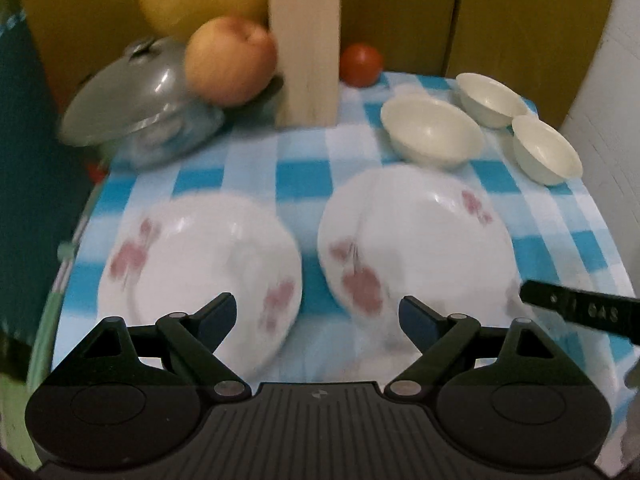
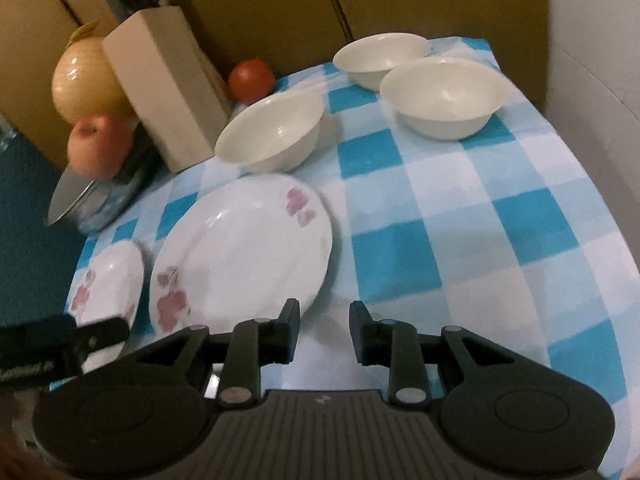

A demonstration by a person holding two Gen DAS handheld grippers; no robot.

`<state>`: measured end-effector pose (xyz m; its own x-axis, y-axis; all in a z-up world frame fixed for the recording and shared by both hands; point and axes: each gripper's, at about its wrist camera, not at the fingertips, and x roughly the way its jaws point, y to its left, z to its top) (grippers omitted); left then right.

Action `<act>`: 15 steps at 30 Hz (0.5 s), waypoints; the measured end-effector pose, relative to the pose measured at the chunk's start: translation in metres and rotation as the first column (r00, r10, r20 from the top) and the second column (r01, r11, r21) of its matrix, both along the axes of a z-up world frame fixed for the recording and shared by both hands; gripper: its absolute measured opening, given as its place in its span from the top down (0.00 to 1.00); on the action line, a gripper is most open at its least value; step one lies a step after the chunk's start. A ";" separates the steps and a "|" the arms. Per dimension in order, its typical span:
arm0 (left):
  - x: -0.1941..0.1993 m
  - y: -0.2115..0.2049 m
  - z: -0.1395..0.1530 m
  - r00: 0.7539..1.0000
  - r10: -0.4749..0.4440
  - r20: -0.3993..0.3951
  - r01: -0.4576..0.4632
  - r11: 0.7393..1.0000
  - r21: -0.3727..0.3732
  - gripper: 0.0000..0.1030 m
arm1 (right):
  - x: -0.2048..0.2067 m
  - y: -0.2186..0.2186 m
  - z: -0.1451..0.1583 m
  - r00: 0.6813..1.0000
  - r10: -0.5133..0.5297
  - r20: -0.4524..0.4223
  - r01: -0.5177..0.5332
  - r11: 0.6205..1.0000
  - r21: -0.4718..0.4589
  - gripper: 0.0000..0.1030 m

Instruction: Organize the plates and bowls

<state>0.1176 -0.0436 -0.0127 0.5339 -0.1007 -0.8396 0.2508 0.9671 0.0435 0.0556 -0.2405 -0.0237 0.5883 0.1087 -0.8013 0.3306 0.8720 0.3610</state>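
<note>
Two white plates with pink flowers lie side by side on the blue checked cloth: a left plate [image 1: 200,268] [image 2: 108,284] and a right plate [image 1: 416,248] [image 2: 244,252]. Three cream bowls [image 1: 432,132] [image 1: 490,98] [image 1: 546,148] stand apart behind them; in the right wrist view they show as a near bowl [image 2: 272,136] and two far bowls [image 2: 380,58] [image 2: 444,96]. My left gripper [image 1: 318,316] is open and empty, above the near edges of both plates. My right gripper [image 2: 324,332] is open and empty, just right of the right plate's near edge.
A wooden knife block [image 1: 306,40] [image 2: 168,88], a tomato [image 1: 360,65] [image 2: 252,80], an apple [image 1: 230,60] [image 2: 100,144], a yellow round fruit [image 2: 86,80] and a lidded metal pot [image 1: 136,96] [image 2: 92,200] stand at the back left. Cardboard walls [image 1: 520,12] close the back.
</note>
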 end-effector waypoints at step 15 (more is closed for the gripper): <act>0.069 -0.024 -0.037 0.999 -0.030 -0.025 0.030 1.000 0.004 0.12 | 0.031 -0.004 -0.017 1.000 0.000 -0.021 0.001 0.999 0.032 0.69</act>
<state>0.1867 -0.0678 -0.0501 0.5098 -0.1124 -0.8529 0.2806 0.9589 0.0413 0.0868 -0.2443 -0.0411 0.5716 0.1342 -0.8095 0.3390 0.8598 0.3819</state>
